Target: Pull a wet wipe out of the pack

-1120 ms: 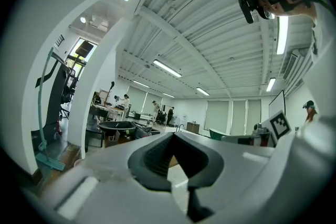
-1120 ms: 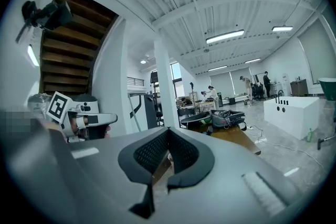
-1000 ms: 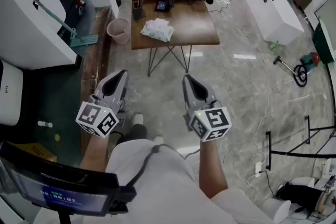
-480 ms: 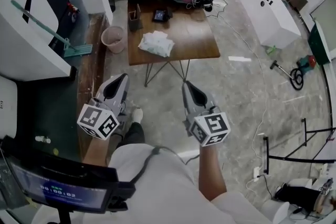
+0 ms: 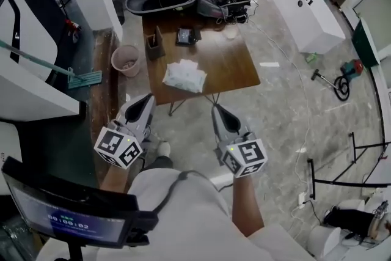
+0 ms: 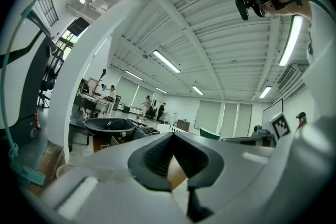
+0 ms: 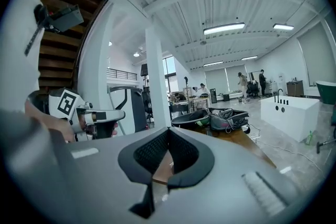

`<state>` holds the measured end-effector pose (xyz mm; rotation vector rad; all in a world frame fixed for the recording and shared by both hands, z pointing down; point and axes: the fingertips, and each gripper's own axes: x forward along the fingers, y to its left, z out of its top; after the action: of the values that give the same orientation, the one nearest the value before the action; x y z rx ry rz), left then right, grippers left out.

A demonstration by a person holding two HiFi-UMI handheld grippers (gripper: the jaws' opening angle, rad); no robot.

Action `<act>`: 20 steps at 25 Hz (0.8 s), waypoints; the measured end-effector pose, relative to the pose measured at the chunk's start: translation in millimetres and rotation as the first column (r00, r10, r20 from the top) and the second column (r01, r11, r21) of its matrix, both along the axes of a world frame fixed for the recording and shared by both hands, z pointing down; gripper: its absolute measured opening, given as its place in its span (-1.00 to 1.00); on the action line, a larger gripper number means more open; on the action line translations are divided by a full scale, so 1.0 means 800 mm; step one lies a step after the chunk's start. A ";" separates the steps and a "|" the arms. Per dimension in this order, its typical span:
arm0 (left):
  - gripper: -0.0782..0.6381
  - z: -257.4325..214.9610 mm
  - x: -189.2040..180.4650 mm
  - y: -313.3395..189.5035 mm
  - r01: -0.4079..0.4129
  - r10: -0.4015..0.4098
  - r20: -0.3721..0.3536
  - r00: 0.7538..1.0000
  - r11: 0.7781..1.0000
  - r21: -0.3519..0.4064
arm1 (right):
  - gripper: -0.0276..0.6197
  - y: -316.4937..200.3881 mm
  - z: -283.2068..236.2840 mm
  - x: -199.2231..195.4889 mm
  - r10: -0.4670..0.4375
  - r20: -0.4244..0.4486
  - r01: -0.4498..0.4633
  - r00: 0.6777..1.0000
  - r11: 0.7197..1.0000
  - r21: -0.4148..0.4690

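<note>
Pack of wet wipes point(image 5: 183, 76) lies near the front edge of the desk point(image 5: 235, 64), its long axis running crosswise. It sits ahead of and between the left tool point(image 5: 146, 99) and the right tool point(image 5: 218, 109), neither clearly nearer, both apart from it. Left gripper view: jaws meet, nothing held. Right gripper view: jaws likewise together and empty, and the pack is not in sight.

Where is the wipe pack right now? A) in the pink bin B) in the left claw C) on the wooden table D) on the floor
C: the wipe pack lies on the table, ahead of the shut, empty left claw and right claw.
</note>
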<state>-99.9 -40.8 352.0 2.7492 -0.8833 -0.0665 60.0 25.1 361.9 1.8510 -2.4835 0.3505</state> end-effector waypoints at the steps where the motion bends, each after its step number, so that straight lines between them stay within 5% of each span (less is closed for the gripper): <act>1: -0.76 0.000 0.002 -0.015 -0.014 0.014 0.003 1.000 1.000 0.003 | -0.89 -0.012 0.000 0.000 0.013 0.000 -0.013 1.000 1.000 0.000; 9: -0.76 0.013 0.024 -0.099 -0.140 0.140 -0.005 0.990 0.990 -0.017 | -0.89 -0.083 0.008 -0.003 0.093 -0.011 -0.093 0.996 0.995 -0.029; 20: -0.76 0.023 0.033 -0.156 -0.179 0.179 -0.003 0.984 0.983 -0.026 | -0.89 -0.144 0.011 -0.012 0.068 0.019 -0.068 0.997 0.997 -0.029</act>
<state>-73.6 -165.9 370.1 2.7904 -0.6282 -0.0221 50.4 -90.2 371.0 1.9341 -2.4192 0.4065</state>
